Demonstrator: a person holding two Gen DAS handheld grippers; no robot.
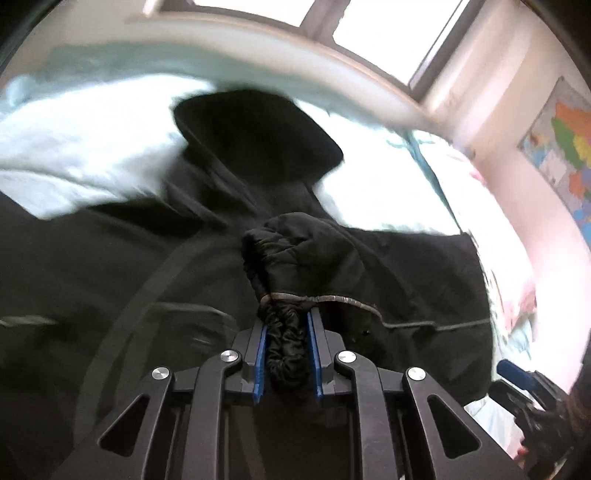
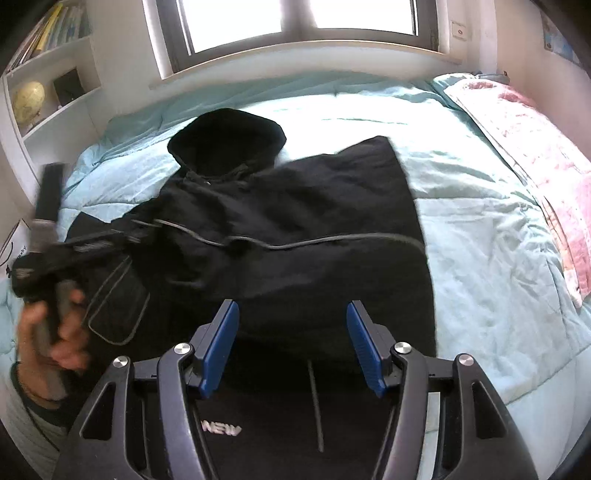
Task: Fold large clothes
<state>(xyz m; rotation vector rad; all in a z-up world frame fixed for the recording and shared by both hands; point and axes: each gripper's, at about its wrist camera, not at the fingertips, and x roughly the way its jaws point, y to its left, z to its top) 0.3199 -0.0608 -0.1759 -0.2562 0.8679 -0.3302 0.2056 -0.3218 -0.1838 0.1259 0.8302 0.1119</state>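
While the black jacket (image 2: 295, 221) lies spread across the bed (image 2: 480, 229), its hood (image 2: 225, 140) points toward the window (image 2: 295, 22) and its body reaches down to the near edge, under the right tongs (image 2: 291, 343). Those tongs stand spread, their blue pads (image 2: 221, 343) well apart with nothing between them; they hang over the jacket's lower part, where white lettering (image 2: 221, 430) shows on the dark cloth. A thin grey piping line (image 2: 295, 243) runs across the jacket from side to side.

At the jacket's left side, the left tongs (image 1: 286, 350) are pinching a gathered, elastic cuff (image 1: 286, 354) of a sleeve (image 1: 306, 254). The blue pads (image 1: 260, 362) press on either side of the bunched cloth, and the sleeve rises in a crumpled hump just beyond the fingertips. Seen from the right wrist, a hand (image 2: 55, 332) grips the left tool's handle at the lower left, blurred, with the sleeve drawn out from the jacket toward it.

A light blue cover lies over the bed. A pink-patterned pillow (image 2: 535, 177) rests along the bed's right side, apart from the jacket. To the left of the bed stands a white shelf (image 2: 55, 92) with a globe (image 2: 28, 101) and books (image 2: 55, 26). From the left wrist, a coloured map (image 1: 565, 147) hangs on the wall to the right, and the hood sits dark against the bright cover near the window sill (image 1: 258, 40).
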